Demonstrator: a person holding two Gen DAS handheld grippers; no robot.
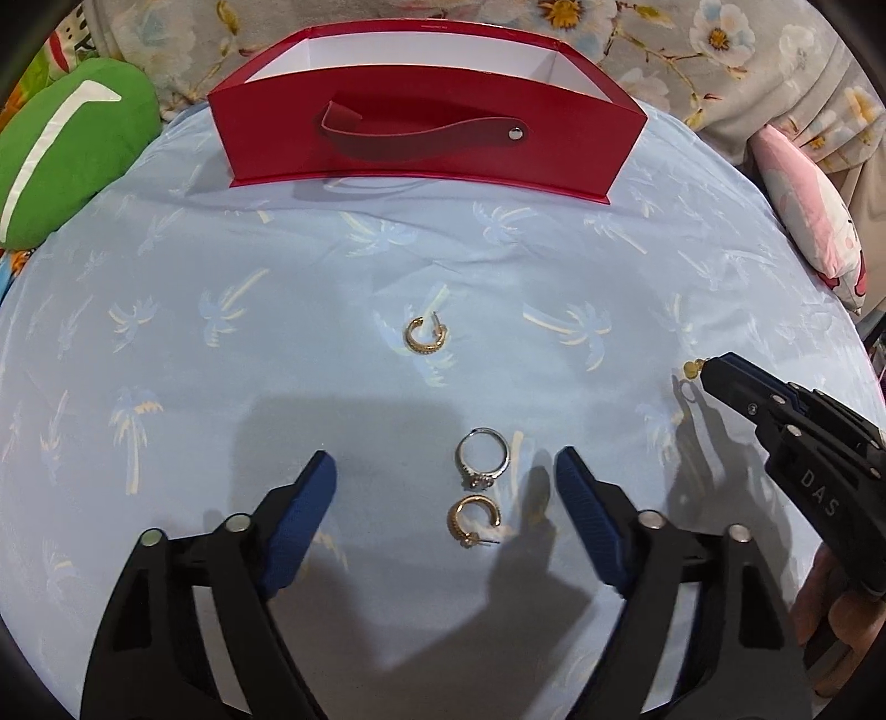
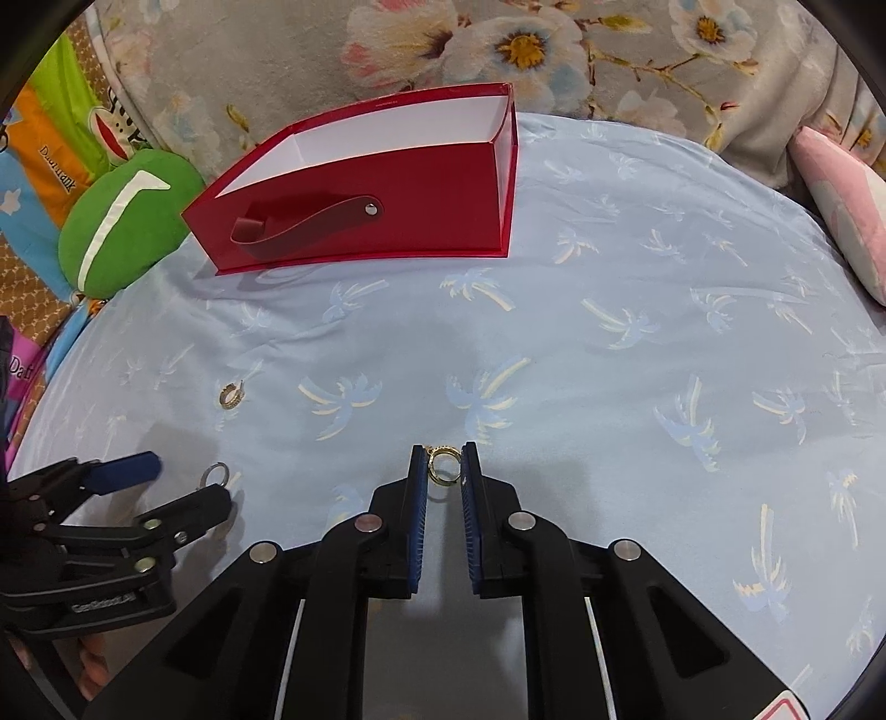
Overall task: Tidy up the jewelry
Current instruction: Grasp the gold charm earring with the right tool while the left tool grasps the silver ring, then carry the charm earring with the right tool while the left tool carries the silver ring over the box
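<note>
My right gripper (image 2: 444, 462) is shut on a small gold ring (image 2: 444, 464), held at the fingertips just above the blue cloth; it also shows in the left wrist view (image 1: 702, 372). My left gripper (image 1: 446, 476) is open, its jaws either side of a silver ring (image 1: 480, 457) and a gold hoop earring (image 1: 472, 519) that lie on the cloth. A second gold hoop earring (image 1: 425, 335) lies farther out. An open red box (image 1: 426, 130) with a white inside stands at the back.
A blue palm-print cloth (image 1: 277, 332) covers the surface. A green cushion (image 1: 66, 149) sits at the back left, a pink one (image 1: 814, 221) at the right. Floral fabric (image 2: 498, 50) lies behind the box.
</note>
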